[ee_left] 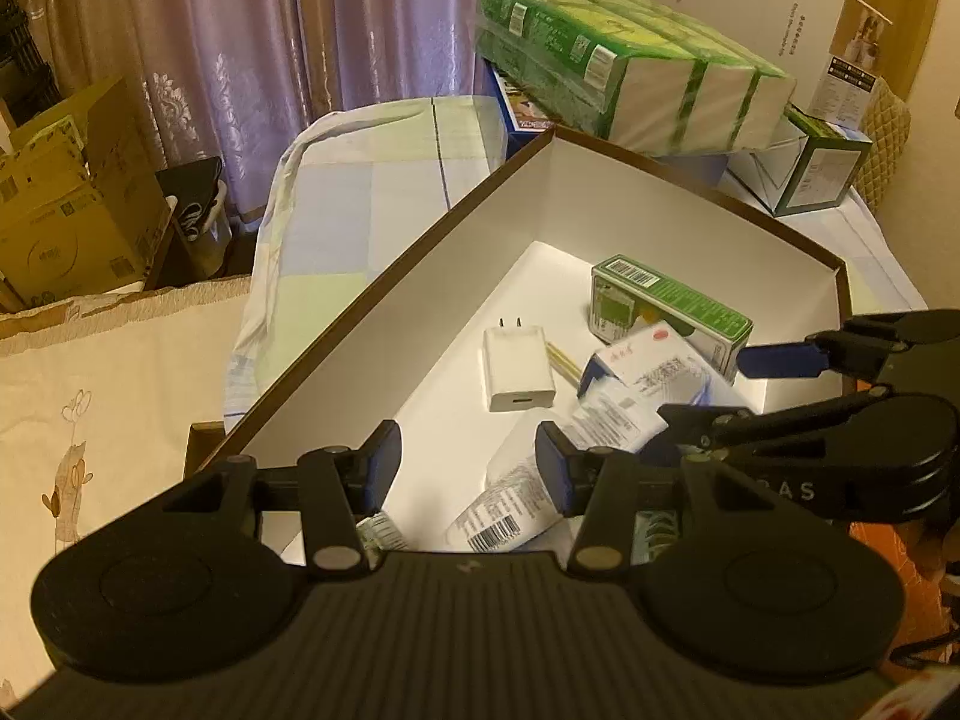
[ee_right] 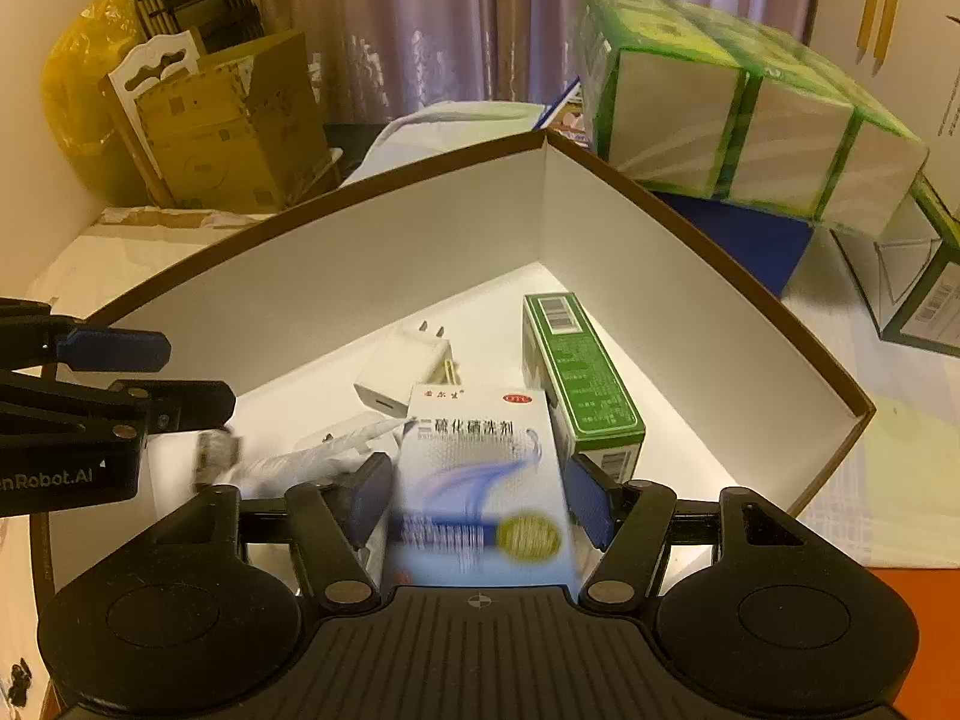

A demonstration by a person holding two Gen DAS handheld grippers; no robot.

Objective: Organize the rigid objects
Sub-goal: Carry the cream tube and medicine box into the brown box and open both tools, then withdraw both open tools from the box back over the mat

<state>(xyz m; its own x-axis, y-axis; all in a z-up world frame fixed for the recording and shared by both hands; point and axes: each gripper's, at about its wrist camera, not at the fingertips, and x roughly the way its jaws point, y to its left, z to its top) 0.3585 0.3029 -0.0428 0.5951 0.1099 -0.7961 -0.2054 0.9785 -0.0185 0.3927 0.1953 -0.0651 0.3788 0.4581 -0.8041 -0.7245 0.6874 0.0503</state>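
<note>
A brown-rimmed box with white inside (ee_left: 420, 276) (ee_right: 420, 228) holds a white charger (ee_left: 519, 369) (ee_right: 408, 369), a green carton (ee_left: 672, 306) (ee_right: 579, 378), a white tube (ee_left: 510, 504) (ee_right: 324, 450) and a white-and-blue medicine box (ee_left: 654, 375) (ee_right: 480, 480). My right gripper (ee_right: 477, 495) (ee_left: 714, 387) is over the box; the medicine box lies blurred between its open fingers, with gaps on both sides. My left gripper (ee_left: 468, 471) (ee_right: 192, 378) is open and empty above the tube.
The box stands on a table with a checked cloth (ee_left: 372, 192). Green tissue packs (ee_left: 630, 66) (ee_right: 738, 114) on a blue box stand right behind it. A green-and-white carton (ee_left: 804, 168) is at the right. Cardboard boxes (ee_left: 66, 204) (ee_right: 234, 126) are at the left.
</note>
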